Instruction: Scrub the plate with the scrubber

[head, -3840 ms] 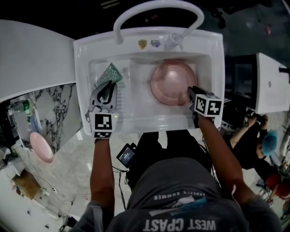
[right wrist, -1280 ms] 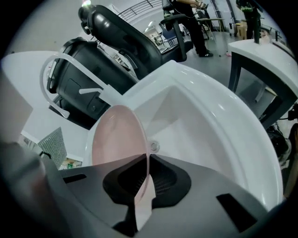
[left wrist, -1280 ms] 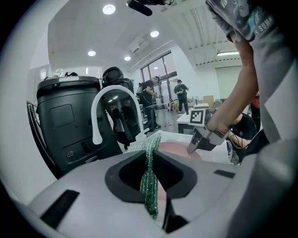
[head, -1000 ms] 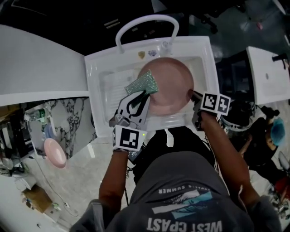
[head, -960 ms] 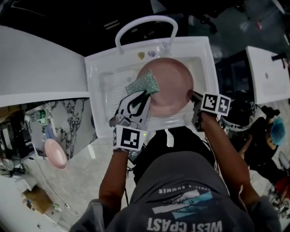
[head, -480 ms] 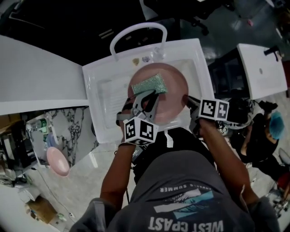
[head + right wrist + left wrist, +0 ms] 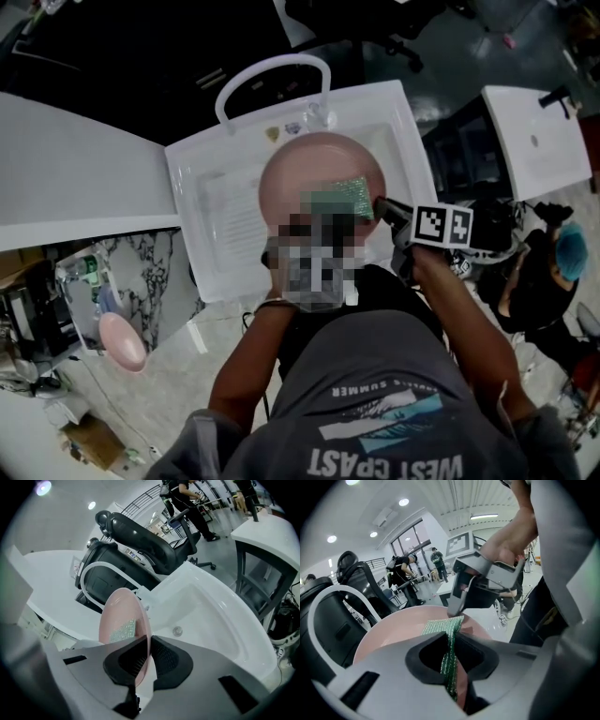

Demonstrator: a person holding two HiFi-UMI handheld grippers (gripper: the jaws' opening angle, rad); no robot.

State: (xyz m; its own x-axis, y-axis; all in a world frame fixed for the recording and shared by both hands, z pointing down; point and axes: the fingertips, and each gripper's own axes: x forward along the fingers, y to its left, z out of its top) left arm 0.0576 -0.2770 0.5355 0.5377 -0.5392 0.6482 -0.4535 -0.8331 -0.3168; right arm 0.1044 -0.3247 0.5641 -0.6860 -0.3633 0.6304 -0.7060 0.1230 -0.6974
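Observation:
A pink plate (image 7: 305, 178) stands tilted up over the white sink (image 7: 202, 202). My right gripper (image 7: 386, 210) is shut on the plate's right rim (image 7: 146, 660). The green glittery scrubber (image 7: 344, 201) lies against the plate's face near that rim. My left gripper (image 7: 451, 644) is shut on the scrubber (image 7: 449, 660), whose free end presses on the plate (image 7: 389, 637). In the left gripper view the right gripper (image 7: 461, 604) shows just beyond the scrubber. A mosaic patch hides the left gripper in the head view.
A white arched faucet (image 7: 272, 77) rises at the sink's far edge. The basin (image 7: 213, 616) with its drain lies right of the plate. A second pink plate (image 7: 122, 339) sits low at left. A black office chair (image 7: 140, 536) stands behind, with people beyond.
The left gripper has carried the scrubber from the plate's left side across its face to the right rim, near the right gripper. The plate has risen slightly in the right gripper.

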